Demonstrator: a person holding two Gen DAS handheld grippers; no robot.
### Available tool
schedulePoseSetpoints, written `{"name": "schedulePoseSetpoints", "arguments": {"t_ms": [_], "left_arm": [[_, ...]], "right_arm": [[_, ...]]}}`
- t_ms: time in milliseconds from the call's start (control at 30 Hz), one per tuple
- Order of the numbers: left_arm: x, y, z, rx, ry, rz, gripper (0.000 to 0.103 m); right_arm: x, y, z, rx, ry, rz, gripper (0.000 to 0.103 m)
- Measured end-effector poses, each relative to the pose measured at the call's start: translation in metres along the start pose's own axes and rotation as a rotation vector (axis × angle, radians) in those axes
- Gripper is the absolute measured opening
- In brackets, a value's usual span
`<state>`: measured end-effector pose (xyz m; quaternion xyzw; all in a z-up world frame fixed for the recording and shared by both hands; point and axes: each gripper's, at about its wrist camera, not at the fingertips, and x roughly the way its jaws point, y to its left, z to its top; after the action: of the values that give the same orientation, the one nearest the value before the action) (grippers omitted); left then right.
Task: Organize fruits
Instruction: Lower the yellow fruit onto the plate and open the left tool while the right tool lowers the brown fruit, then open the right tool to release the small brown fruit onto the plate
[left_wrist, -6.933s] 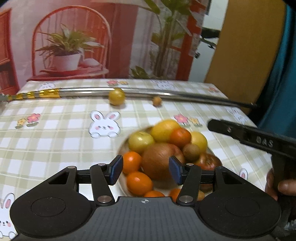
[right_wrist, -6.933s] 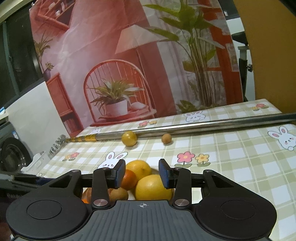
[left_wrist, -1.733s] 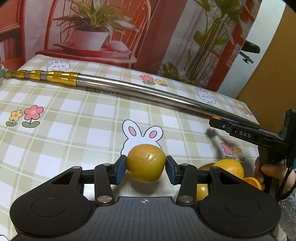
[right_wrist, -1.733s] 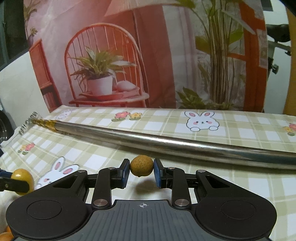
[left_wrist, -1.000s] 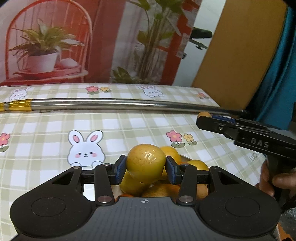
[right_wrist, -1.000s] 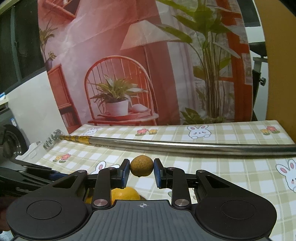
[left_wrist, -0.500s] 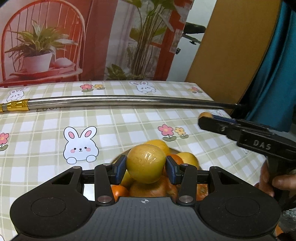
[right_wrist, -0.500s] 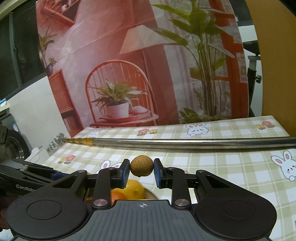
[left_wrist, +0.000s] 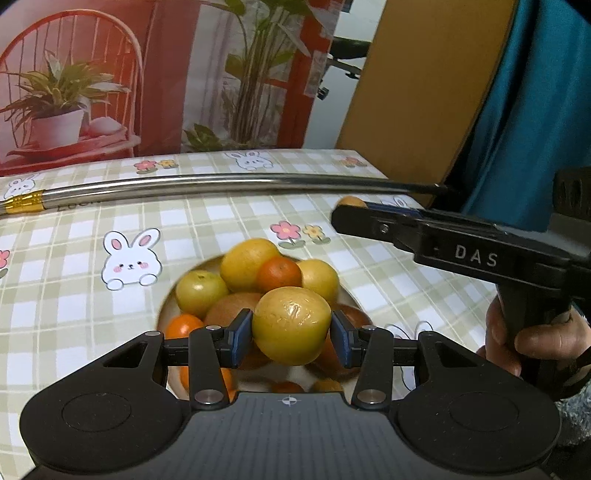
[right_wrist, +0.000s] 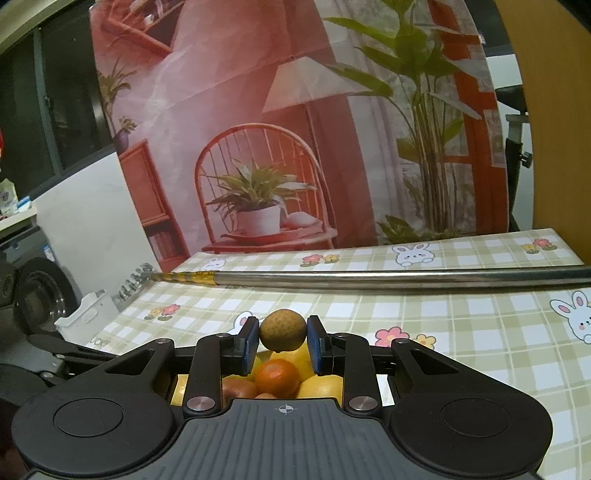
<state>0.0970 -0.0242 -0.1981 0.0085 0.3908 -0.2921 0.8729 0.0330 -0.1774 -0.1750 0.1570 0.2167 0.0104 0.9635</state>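
Two tongs I run: left tongs (left_wrist: 291, 338) clamp a yellow fruit (left_wrist: 291, 325) above the plate (left_wrist: 167, 303); right tongs (right_wrist: 282, 345) clench a small brown fruit (right_wrist: 282, 334).

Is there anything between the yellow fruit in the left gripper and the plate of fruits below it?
Nothing visible: the yellow fruit hangs directly above the piled plate.

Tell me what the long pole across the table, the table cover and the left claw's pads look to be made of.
Pole: polished metal, judging by its mirror-like sheen, with a gold-coloured ribbed band near one end.
Table cover: probably printed vinyl or oilcloth; smooth, slightly glossy, with checks, bunnies and flowers.
Left claw pads: blue, matte, likely rubber or soft plastic, pressed against the yellow fruit.
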Motion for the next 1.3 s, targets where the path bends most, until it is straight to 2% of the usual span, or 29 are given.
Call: {"name": "schedulePoseSetpoints", "arguments": {"t_ms": [367, 633, 967, 1133, 1300], "left_arm": [[0.008, -0.013, -0.012, 0.023, 0.064, 0.017, 0.048], [0.021, -0.016, -0.016, 0.043, 0.100, 0.062, 0.048], [0.022, -0.018, -0.017, 0.051, 0.089, 0.059, 0.050], [0.015, -0.020, -0.017, 0.065, 0.058, 0.079, 0.057], [0.008, -0.017, -0.016, 0.050, 0.036, 0.076, 0.057]], "right_arm": [[-0.015, 0.003, -0.009, 0.007, 0.000, 0.004, 0.025], [-0.018, 0.000, -0.011, 0.021, -0.007, 0.007, 0.025], [-0.013, -0.002, -0.012, 0.029, 0.010, 0.006, 0.025], [-0.011, -0.002, -0.012, 0.026, 0.017, 0.005, 0.025], [-0.010, -0.002, -0.013, 0.027, 0.024, 0.003, 0.025]]}}
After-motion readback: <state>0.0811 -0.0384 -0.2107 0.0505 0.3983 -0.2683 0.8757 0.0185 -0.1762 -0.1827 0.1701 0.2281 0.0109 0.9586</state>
